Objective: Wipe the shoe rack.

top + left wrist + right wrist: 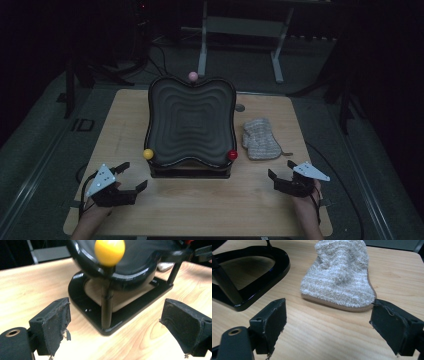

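Just right of the black wavy rack (191, 125), the knitted mitt (260, 139) lies flat on the table (125, 115). The right gripper (281, 170) hangs near it, the left gripper (132, 175) near the rack's yellow ball (148, 153); both stand wide apart, empty. This looks like the approach; next, the right gripper should advance and close on the mitt's edge.

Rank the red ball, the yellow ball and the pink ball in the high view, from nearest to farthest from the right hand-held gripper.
From the right hand-held gripper:
1. Red ball, on the tray's near right corner.
2. Yellow ball, on the near left corner.
3. Pink ball, at the tray's far edge.
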A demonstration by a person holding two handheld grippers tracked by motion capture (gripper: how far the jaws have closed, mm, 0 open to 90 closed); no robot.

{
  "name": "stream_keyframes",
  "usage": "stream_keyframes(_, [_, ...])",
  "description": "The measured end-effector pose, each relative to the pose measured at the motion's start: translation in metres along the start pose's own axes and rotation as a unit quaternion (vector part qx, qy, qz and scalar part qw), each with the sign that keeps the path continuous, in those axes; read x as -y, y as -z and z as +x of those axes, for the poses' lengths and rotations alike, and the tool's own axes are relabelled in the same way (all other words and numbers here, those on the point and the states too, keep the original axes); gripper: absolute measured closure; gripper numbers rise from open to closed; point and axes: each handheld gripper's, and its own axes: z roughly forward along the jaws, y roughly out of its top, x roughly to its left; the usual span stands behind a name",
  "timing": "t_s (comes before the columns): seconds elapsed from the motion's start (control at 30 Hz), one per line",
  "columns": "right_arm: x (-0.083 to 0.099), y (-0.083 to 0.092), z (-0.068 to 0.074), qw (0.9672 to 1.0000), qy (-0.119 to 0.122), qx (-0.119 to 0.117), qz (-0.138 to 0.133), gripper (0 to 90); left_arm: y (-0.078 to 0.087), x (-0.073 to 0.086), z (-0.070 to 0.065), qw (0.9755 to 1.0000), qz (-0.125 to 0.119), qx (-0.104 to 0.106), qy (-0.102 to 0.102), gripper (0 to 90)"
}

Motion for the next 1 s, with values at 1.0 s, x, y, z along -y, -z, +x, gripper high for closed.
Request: stream_keyframes(1.0, [0.029, 0.020, -0.017, 0.9956, -0.008, 0.090, -0.024, 13.0, 0.013, 0.028, 0.009, 0.9940, -0.020, -0.100, 0.040, 9.1])
